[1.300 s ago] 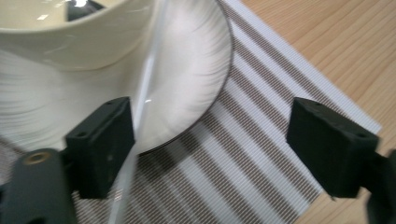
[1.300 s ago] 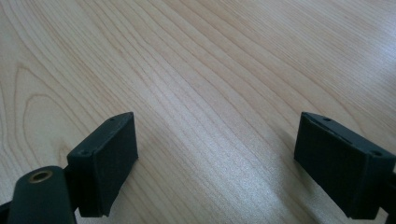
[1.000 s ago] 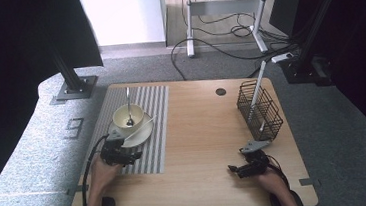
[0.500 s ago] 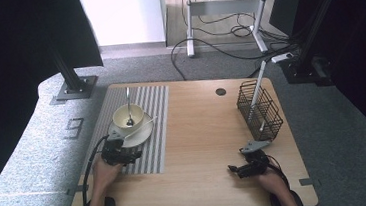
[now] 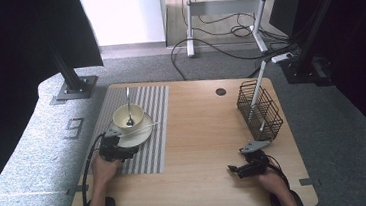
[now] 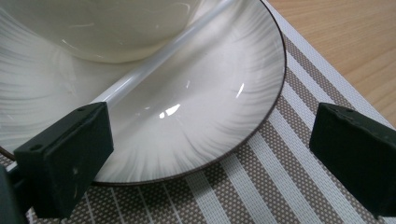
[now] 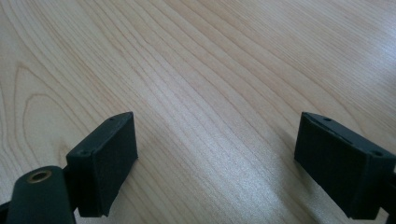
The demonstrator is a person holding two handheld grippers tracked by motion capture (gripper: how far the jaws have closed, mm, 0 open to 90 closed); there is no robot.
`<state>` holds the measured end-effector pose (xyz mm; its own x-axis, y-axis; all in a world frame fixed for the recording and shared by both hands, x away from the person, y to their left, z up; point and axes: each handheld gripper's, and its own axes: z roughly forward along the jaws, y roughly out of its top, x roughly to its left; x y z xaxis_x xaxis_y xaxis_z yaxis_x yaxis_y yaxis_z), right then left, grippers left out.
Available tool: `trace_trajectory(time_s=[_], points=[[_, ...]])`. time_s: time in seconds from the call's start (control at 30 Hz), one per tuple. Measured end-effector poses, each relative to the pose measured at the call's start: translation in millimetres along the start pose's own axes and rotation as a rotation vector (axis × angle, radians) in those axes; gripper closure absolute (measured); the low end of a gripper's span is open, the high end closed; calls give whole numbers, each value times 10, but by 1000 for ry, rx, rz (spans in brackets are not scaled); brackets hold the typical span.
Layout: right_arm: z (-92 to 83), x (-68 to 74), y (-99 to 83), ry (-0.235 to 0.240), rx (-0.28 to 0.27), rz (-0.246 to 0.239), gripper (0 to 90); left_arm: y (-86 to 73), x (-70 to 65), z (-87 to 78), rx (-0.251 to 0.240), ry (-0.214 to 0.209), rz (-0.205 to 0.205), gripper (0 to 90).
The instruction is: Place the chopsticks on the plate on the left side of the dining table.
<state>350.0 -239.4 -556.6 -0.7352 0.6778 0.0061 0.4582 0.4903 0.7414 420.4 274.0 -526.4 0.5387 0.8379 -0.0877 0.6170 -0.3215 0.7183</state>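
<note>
Looks like an early point in the job: nothing lifted yet.

Left tool (image 5: 116, 140) (image 6: 210, 154): stands wide open at the near rim of the plate (image 5: 146, 132) (image 6: 224, 116), lower left of the high view. Holds nothing. Has the white stick (image 5: 143, 129) (image 6: 154, 70) running by one jaw, not pinched.

White stick: lies across the plate, just beside the bowl (image 5: 122, 119) (image 6: 116, 28). Spoon (image 5: 128, 105): stands in the bowl. Plate: rests on the striped mat (image 5: 156, 110) (image 6: 261, 186).

Right tool (image 5: 234, 168) (image 7: 229, 158): stands wide open too, over bare bench (image 5: 198, 131) (image 7: 187, 70), lower right of the high view. Grips nothing.

Left to do, most likely: close on the stick, lift it, carry it off, maybe to the wire basket (image 5: 259, 109) at the right.

Writing: no brand or label to read on the plate, bowl or basket. On the carpet, left of the bench, looks like a grey "9" (image 5: 75, 127).
</note>
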Motion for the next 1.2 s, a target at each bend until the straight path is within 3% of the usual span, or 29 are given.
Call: trace_trajectory(time_s=[0.47, 1.2], points=[[0, -1, 0, 0, 0, -1, 124, 7, 97, 41, -28, 49, -33, 13], [0, -1, 0, 1, 0, -2, 124, 50, 155, 73, -20, 50, -49, 0]])
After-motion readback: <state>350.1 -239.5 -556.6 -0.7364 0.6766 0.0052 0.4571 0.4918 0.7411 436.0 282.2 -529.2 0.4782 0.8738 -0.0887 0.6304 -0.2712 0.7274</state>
